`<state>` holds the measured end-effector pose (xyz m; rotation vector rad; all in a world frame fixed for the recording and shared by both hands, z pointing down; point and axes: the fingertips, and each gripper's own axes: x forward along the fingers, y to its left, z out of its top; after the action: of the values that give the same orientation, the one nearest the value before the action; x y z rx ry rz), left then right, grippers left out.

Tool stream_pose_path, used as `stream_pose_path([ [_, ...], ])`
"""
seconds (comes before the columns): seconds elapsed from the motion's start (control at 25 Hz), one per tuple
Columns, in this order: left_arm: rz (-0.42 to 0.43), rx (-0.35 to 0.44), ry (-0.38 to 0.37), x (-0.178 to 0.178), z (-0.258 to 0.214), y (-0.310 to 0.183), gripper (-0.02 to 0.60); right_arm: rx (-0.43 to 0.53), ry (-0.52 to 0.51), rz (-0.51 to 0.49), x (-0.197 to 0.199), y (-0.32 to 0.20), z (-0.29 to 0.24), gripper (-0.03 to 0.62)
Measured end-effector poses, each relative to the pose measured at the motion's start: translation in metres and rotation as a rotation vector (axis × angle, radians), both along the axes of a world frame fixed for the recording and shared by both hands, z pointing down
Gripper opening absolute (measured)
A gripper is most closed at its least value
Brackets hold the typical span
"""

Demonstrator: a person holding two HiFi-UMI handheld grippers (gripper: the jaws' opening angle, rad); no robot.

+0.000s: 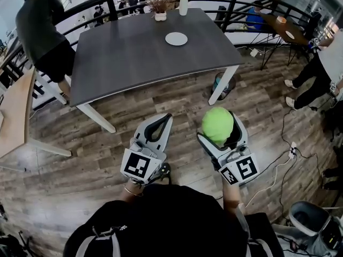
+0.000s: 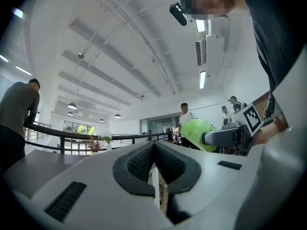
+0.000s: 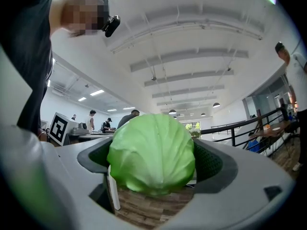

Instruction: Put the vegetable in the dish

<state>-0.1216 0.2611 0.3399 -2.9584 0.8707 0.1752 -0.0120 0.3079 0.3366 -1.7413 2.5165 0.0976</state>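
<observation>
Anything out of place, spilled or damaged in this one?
Nothing stands out. The cabbage sits squarely in the right claw, the left claw is shut and empty, and the plate lies flat and bare on the table.

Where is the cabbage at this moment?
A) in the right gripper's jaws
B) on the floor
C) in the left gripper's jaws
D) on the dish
A: the cabbage sits clamped between the jaws of the right gripper, well short of the dish on the table.
</observation>
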Motion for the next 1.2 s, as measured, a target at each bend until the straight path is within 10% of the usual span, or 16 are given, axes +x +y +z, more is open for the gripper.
stream_pose_path([
  [1.2, 0.008, 0.01, 0.0, 0.0, 0.011, -0.142, 0.003, -0.014, 0.032, 0.012, 0.003, -0.149, 0.005, 0.489],
])
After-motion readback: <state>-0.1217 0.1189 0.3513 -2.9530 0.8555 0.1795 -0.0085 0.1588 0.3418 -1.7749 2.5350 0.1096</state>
